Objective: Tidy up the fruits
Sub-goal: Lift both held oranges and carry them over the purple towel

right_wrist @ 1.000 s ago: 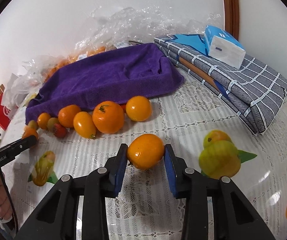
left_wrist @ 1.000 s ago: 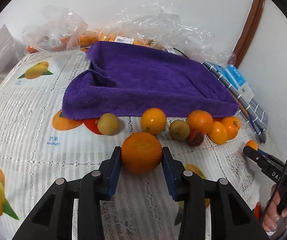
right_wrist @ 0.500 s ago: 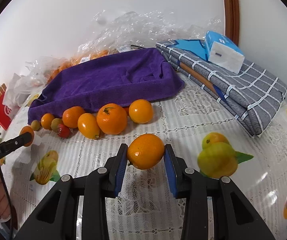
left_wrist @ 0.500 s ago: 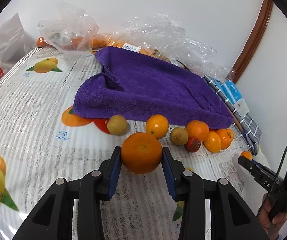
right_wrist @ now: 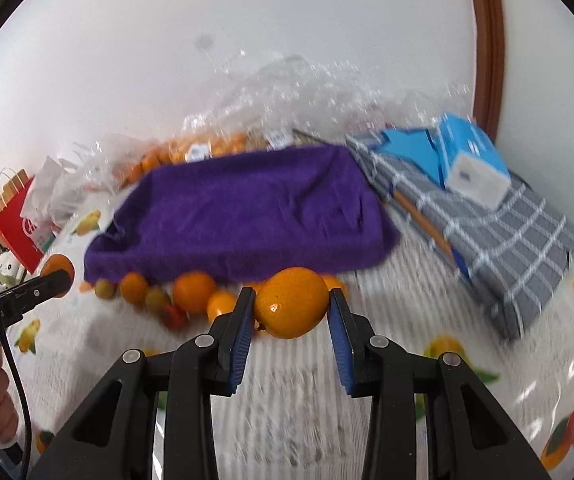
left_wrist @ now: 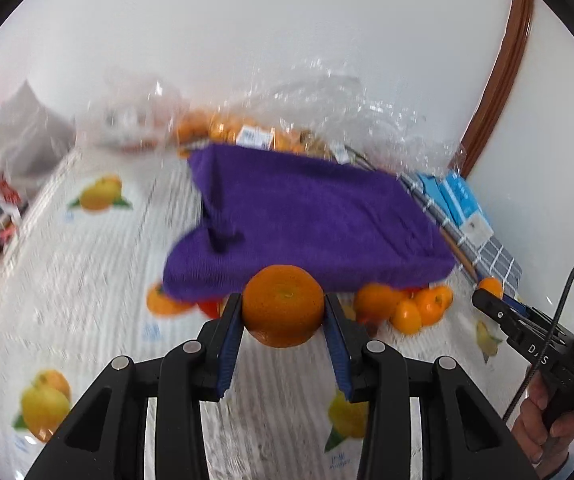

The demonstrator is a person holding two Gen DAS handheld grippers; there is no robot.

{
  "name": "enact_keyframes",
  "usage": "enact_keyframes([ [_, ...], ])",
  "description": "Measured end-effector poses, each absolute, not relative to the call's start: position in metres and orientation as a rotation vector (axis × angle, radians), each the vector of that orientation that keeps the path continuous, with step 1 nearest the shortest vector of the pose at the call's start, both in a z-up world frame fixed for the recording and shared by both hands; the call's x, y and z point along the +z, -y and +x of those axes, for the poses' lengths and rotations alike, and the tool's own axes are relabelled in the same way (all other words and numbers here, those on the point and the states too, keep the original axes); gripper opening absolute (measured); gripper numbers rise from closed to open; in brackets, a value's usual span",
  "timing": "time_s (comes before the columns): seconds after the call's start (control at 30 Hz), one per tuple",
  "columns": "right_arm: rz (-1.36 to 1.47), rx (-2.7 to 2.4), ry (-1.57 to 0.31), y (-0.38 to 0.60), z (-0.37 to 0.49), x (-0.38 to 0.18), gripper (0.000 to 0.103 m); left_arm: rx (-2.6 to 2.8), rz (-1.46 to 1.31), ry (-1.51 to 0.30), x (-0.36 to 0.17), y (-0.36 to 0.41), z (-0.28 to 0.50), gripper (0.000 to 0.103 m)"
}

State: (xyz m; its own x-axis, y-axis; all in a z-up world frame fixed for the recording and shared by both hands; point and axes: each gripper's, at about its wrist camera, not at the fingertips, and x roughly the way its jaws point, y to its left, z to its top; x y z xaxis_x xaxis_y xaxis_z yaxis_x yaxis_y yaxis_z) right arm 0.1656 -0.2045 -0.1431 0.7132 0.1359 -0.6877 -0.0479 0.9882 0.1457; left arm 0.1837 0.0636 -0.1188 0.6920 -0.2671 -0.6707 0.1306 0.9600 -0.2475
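Observation:
My left gripper [left_wrist: 283, 314] is shut on a round orange [left_wrist: 283, 306] and holds it above the table, in front of the purple towel [left_wrist: 311, 216]. My right gripper [right_wrist: 291, 312] is shut on a smaller yellow-orange fruit [right_wrist: 292, 302], also lifted, in front of the same purple towel [right_wrist: 247, 216]. A row of oranges and small fruits [right_wrist: 191, 296] lies along the towel's near edge; some of that row [left_wrist: 403, 308] shows in the left wrist view. The right gripper's tip with its fruit [left_wrist: 490, 287] shows at the right of the left wrist view.
The table has a white lace cloth with printed fruit [left_wrist: 87, 280]. Clear plastic bags holding oranges [left_wrist: 227, 132] lie behind the towel. A folded grey checked cloth [right_wrist: 499, 232] with blue tissue packs [right_wrist: 471, 160] lies right. A red paper bag [right_wrist: 19, 224] stands at left.
Both grippers have risen and moved toward the towel with their fruits still held. The fruit row now lies lower and partly hidden behind the held fruits. The views are motion-blurred.

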Motion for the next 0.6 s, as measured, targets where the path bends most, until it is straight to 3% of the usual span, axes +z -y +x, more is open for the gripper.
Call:
enact_keyframes([
  [0.33,0.102,0.116,-0.663,0.203,0.23,-0.104,0.036,-0.209,-0.169,-0.699,-0.078,-0.055,0.246,0.038],
  [0.6,0.068,0.161,-0.664,0.198,0.285,-0.107,0.036,-0.173,-0.182,-0.709,-0.099,-0.048,0.304,0.038],
])
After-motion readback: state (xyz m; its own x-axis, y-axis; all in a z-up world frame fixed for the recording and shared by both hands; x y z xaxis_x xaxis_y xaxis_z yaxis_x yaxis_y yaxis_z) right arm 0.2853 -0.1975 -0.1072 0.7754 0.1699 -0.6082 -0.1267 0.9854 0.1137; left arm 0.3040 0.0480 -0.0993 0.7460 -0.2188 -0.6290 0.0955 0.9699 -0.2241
